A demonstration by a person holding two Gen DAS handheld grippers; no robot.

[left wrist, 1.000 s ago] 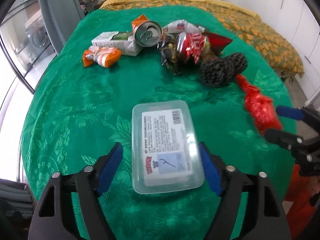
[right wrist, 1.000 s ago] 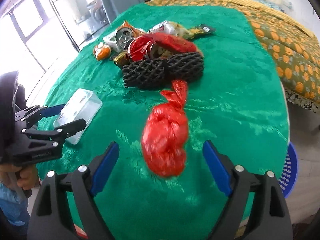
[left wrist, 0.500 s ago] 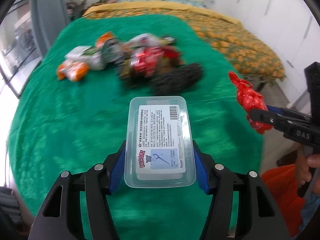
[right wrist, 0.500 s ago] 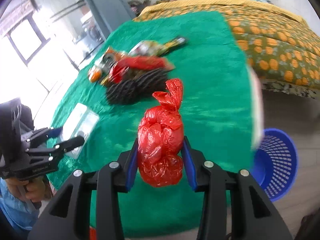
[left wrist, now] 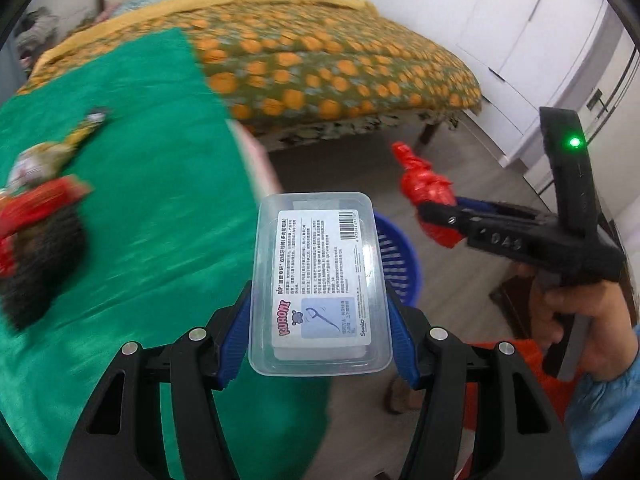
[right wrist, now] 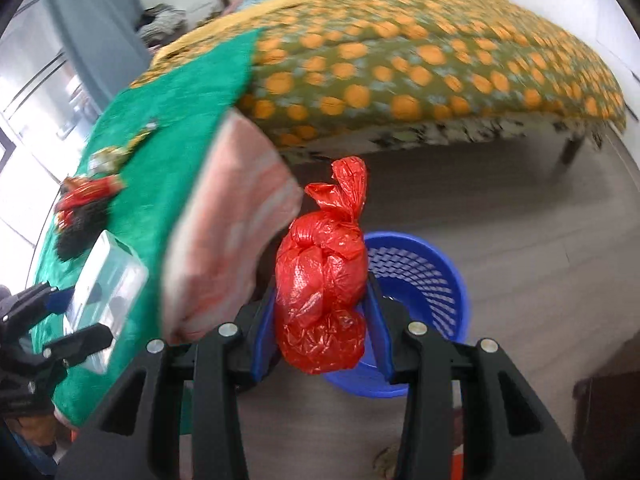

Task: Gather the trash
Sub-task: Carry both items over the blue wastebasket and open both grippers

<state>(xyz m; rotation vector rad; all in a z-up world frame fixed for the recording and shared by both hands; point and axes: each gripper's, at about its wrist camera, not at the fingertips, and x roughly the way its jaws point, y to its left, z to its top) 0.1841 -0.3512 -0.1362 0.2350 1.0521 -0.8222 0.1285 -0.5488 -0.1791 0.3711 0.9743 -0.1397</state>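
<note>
1. Currently, left wrist view: the left tool [left wrist: 320,320] is pinching a clear plastic box [left wrist: 320,284] by its two long sides, label face up. The box is held level, probably so it stays seated between the blue pads until release.
2. Left wrist view, location: the box is clear of the green-covered worktop [left wrist: 132,220] and partly covers the blue basket [left wrist: 400,264], which stands on the floor just beside the worktop edge. Judgement: the box is being carried to the basket for disposal.
3. Left wrist view, other items: the right tool [left wrist: 436,216] appears on the far side of the basket, clamping a red plastic bag [left wrist: 424,196]. Blurred wrappers and a dark mesh item [left wrist: 36,264] lie on the worktop, well apart from the basket.
4. Right wrist view: the right tool [right wrist: 322,304] is pressed against both flanks of the red plastic bag [right wrist: 324,280], knotted end pointing away from the camera. The bag hangs in front of the blue basket [right wrist: 420,280], above its near rim.
5. Right wrist view, judgement: holding the bag over the basket opening lets it fall inside when the tool spreads. The left tool and its box [right wrist: 104,292] sit beyond the worktop corner, further from the basket.
</note>
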